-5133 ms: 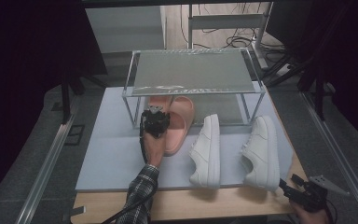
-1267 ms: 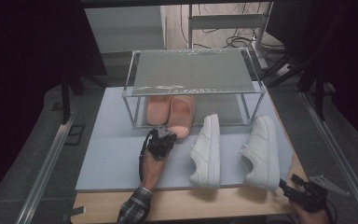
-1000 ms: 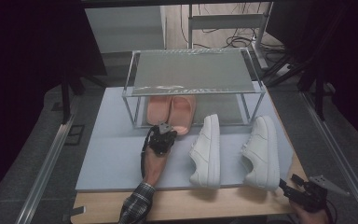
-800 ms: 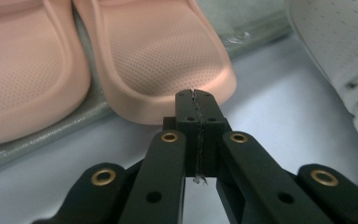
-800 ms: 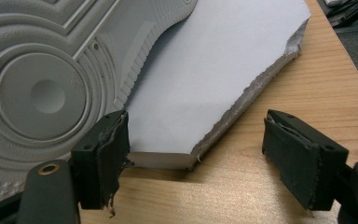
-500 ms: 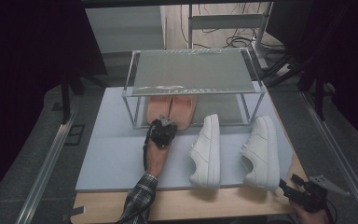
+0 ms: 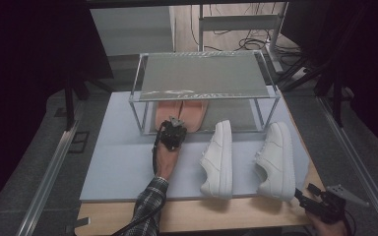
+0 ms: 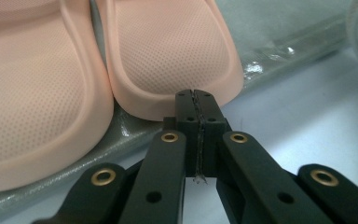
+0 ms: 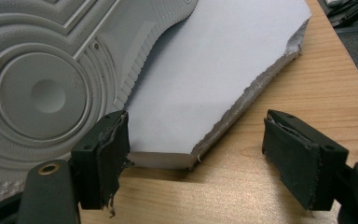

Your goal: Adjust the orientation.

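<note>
Two peach-pink slippers (image 8: 168, 51) with dotted insoles, two white sneakers (image 7: 218, 160), a pale blue-grey mat (image 7: 123, 162) and a wooden desk (image 7: 236, 214) are seen.

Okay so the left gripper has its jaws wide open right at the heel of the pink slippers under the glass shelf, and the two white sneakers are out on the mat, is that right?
Not quite. The left gripper has its jaws shut, pressed together with nothing between them, as the left gripper view shows. The rest holds: it sits at the heel of the pink slippers under the glass shelf, and the two white sneakers lie out on the mat.
</note>
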The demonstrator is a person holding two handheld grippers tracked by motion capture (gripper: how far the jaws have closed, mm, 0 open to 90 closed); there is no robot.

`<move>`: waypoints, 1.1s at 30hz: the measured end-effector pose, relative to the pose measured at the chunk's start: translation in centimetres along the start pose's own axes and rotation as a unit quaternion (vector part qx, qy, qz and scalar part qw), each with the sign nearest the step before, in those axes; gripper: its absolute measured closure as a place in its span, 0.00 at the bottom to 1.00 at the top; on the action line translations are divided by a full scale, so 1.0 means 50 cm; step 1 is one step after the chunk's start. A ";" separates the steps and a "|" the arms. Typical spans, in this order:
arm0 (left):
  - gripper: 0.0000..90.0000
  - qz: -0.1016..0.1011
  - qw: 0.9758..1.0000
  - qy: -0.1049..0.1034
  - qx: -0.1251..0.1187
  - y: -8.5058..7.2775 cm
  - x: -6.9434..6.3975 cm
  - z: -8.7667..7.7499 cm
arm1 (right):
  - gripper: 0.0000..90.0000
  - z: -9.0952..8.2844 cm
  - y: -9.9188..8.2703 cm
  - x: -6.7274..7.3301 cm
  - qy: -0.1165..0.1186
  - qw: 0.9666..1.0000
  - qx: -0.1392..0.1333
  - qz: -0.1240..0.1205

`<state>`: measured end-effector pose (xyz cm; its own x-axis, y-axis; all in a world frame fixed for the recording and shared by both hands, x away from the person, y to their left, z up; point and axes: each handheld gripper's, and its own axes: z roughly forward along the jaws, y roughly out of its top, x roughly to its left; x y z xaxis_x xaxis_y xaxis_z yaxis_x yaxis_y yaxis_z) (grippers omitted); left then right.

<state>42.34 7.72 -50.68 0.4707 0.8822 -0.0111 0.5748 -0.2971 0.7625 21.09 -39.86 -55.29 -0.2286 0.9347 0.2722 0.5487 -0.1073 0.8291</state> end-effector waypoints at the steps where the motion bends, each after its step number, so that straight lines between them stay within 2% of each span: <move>1: 1.00 -0.005 1.000 0.000 0.000 0.001 -0.001 0.002 | 0.26 0.000 0.000 0.000 -0.001 1.000 -0.001 0.000; 5: 1.00 -0.008 1.000 0.003 0.001 0.005 0.000 0.009 | 0.26 0.000 0.000 0.000 0.001 1.000 0.000 0.000; 10: 1.00 -0.016 1.000 -0.004 -0.002 0.004 0.001 0.008 | 0.26 0.000 0.000 0.000 0.001 1.000 0.000 -0.001; 24: 0.98 0.013 0.999 -0.031 -0.008 -0.004 -0.018 -0.030 | 0.26 0.000 -0.001 0.000 0.000 1.000 0.000 -0.001; 33: 0.96 0.017 0.999 -0.035 -0.016 -0.018 -0.019 -0.059 | 0.26 0.000 -0.001 0.001 0.000 1.000 0.000 0.000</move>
<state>39.42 8.24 -49.43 0.5369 0.8432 -0.0290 0.5357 -0.3142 0.7838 21.06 -39.82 -55.31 -0.2299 0.9345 0.2718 0.5485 -0.1063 0.8293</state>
